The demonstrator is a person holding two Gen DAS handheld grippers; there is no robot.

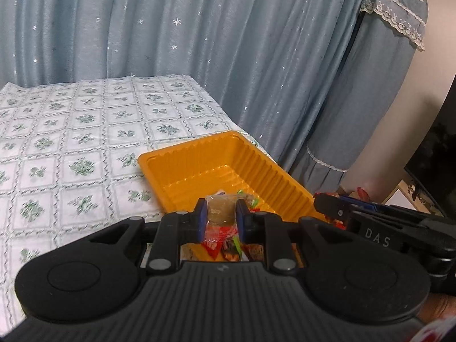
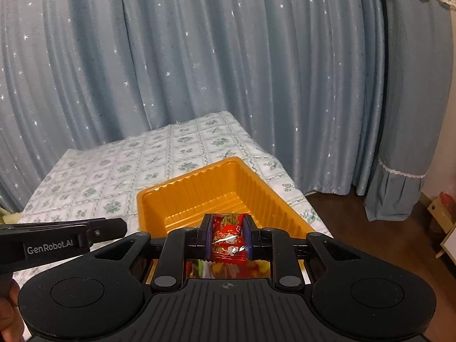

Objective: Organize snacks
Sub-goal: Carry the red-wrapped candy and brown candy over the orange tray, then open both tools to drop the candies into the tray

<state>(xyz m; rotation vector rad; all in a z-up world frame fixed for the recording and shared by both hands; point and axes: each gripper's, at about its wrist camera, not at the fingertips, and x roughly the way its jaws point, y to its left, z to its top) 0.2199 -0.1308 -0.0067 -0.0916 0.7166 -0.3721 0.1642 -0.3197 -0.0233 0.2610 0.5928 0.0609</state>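
An orange plastic tray (image 1: 199,165) lies near the table's right edge, and several wrapped snacks (image 1: 250,202) lie at its near end. My left gripper (image 1: 221,216) hangs over that near end, shut on a clear-wrapped brownish snack (image 1: 221,212). In the right wrist view the same orange tray (image 2: 193,196) is ahead. My right gripper (image 2: 228,238) hangs over its near end, shut on a red foil snack packet (image 2: 228,233). More snacks (image 2: 228,270) show below the jaws. The two grippers are side by side; the right gripper's body (image 1: 370,228) shows at the right of the left wrist view.
A floral tablecloth (image 1: 71,142) covers the table, and the table's right edge (image 2: 313,208) drops to a dark wood floor. Blue starred curtains (image 2: 199,57) hang behind. A covered tall object (image 1: 384,85) stands at right. The left gripper's arm (image 2: 57,239) reaches in from the left.
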